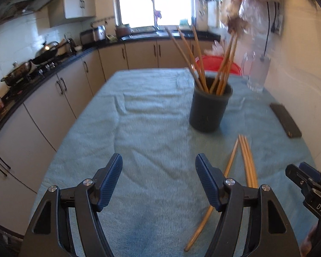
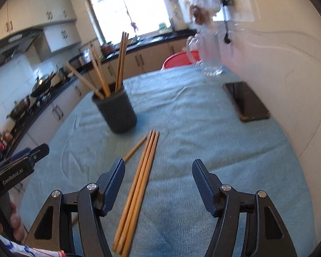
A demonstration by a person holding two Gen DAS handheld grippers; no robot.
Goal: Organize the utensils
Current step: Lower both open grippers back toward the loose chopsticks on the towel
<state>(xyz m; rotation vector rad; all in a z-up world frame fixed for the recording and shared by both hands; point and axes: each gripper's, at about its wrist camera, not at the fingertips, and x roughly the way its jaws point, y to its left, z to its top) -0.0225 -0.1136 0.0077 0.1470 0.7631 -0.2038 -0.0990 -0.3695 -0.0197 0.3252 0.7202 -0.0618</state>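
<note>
1. Kitchen table covered by a pale blue-green towel [image 2: 203, 141], seen from two handheld grippers side by side.
2. Left gripper [image 1: 158, 180] hovers above the towel with its fingers spread wide and nothing between them.
3. Right gripper [image 2: 158, 184] is likewise spread wide and grips nothing; a bundle of three wooden chopsticks [image 2: 137, 190] lies flat on the towel in the gap between its fingers, untouched as far as can be seen.
4. One more loose chopstick [image 2: 135, 148] lies just left of the bundle, angled away from it, its near end passing under the right gripper's left finger.
5. Dark round cup [image 2: 117, 113] stands upright on the towel beyond the loose chopsticks, with several chopsticks [image 1: 203, 64] standing in it and fanning outward.
6. Flat black phone-like object [image 2: 246, 101] lies near the wall at the table's right edge.
7. Clear glass jug [image 2: 207, 53] stands at the far right corner, with a red basket [image 2: 177, 61] just behind the table.
</note>
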